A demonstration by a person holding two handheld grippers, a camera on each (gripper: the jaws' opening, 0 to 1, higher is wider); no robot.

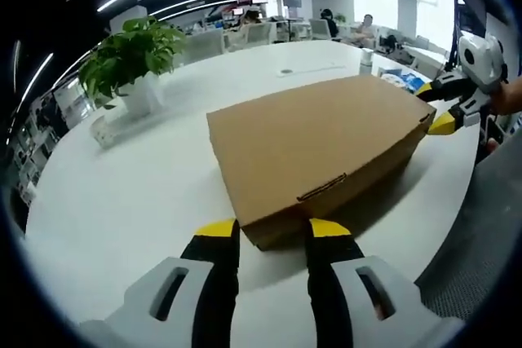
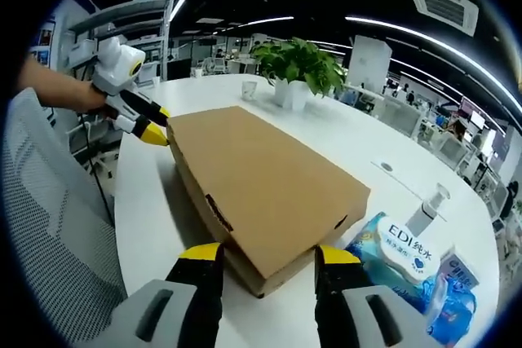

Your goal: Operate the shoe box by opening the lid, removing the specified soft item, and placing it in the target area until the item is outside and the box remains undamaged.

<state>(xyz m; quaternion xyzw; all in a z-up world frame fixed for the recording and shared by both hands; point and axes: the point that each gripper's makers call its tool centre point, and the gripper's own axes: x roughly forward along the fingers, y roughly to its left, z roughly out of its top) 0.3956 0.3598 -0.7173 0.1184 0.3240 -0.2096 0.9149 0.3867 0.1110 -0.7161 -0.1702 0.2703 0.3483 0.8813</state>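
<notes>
A closed brown cardboard shoe box (image 1: 318,140) (image 2: 261,177) lies flat on the white round table (image 1: 122,201), its lid tab tucked in along the front edge. My left gripper (image 1: 273,230) is open, its yellow-tipped jaws standing either side of the box's near corner. In the right gripper view the left gripper (image 2: 153,125) sits at the far end of the box, held by a hand. My right gripper (image 2: 267,254) is open too, its jaws flanking the opposite corner. In the left gripper view the right gripper (image 1: 436,107) reaches the box's far right corner. The soft item is hidden inside.
A potted plant (image 1: 130,55) (image 2: 302,63) stands on the table beyond the box. A pack of wet wipes (image 2: 404,258), a pump bottle (image 2: 428,205) and a small cup (image 2: 249,87) are near the box. A grey mesh chair (image 2: 41,242) (image 1: 489,226) stands at the table's edge.
</notes>
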